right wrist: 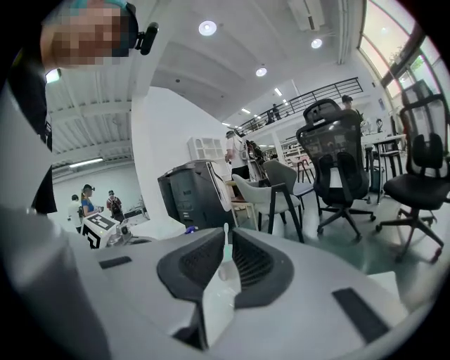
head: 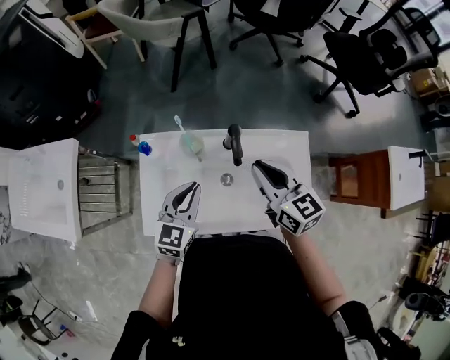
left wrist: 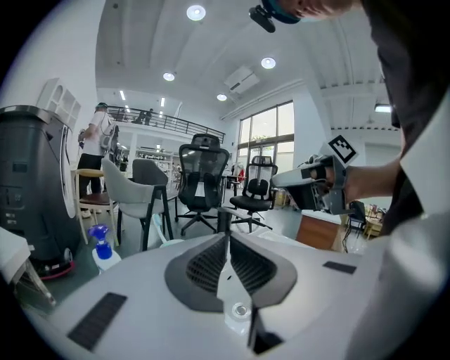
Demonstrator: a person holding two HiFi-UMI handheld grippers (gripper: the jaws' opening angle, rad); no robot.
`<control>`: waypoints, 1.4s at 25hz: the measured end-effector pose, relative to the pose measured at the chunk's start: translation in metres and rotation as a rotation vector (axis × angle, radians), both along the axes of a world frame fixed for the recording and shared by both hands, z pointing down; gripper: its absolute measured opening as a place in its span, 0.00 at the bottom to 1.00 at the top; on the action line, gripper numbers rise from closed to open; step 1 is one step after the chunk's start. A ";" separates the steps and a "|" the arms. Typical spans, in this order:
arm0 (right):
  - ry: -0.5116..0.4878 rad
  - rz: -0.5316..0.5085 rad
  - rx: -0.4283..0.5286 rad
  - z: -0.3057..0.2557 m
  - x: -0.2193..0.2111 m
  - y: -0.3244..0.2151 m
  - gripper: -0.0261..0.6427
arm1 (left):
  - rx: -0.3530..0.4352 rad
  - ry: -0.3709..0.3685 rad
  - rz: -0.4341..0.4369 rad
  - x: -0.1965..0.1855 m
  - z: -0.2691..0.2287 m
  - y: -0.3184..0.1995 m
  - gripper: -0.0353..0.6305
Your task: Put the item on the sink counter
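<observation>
Both empty: left gripper (head: 190,190) closed, front-left of the faucet (head: 235,143); right gripper (head: 259,166) closed, front-right of it. Cup (head: 192,145) stands on the worktop (head: 288,140) just left of the faucet (likely the item). Open jaws before reaching; steer clear of the faucet.

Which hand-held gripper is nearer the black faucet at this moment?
Right. The right hand-held gripper has its tips just right of the faucet; the left hand-held gripper sits farther off, to the faucet's left and nearer the person.

Two tongs: left tongs (head: 193,188), right tongs (head: 257,164); one faucet (head: 235,143), one spray bottle (head: 143,146), one cup (head: 192,144), perhaps four chairs (head: 151,17).
</observation>
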State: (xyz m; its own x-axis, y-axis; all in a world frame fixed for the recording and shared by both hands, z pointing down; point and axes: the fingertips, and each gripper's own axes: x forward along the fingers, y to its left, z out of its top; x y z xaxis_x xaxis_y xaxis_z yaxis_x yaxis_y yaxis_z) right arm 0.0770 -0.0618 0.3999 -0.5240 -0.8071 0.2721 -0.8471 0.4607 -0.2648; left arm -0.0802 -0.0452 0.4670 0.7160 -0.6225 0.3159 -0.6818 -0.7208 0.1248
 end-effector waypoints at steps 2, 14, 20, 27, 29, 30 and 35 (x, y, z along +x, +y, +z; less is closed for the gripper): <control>-0.002 0.019 0.005 -0.002 0.014 0.009 0.12 | 0.002 -0.001 0.020 0.012 -0.004 0.002 0.11; -0.011 0.060 0.026 -0.011 0.064 0.055 0.12 | -0.006 0.002 0.116 0.070 -0.027 0.011 0.11; -0.034 0.075 0.015 -0.002 0.076 0.067 0.12 | -0.013 -0.006 0.146 0.090 -0.030 0.016 0.11; -0.053 0.100 0.032 -0.003 0.093 0.071 0.12 | -0.005 -0.012 0.162 0.105 -0.036 0.014 0.11; -0.046 0.103 0.037 -0.006 0.096 0.071 0.12 | -0.006 -0.012 0.163 0.107 -0.035 0.014 0.11; -0.043 0.103 0.040 -0.007 0.097 0.072 0.12 | -0.007 -0.013 0.164 0.109 -0.035 0.014 0.11; -0.016 0.089 0.048 -0.009 0.099 0.074 0.12 | -0.010 -0.012 0.171 0.117 -0.038 0.016 0.11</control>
State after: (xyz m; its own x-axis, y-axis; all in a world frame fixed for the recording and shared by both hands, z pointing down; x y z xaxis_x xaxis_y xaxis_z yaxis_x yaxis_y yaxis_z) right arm 0.1763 0.0123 0.3905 -0.4538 -0.8624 0.2242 -0.8811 0.3966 -0.2578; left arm 0.0365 -0.0290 0.4288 0.8075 -0.4886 0.3304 -0.5505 -0.8255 0.1248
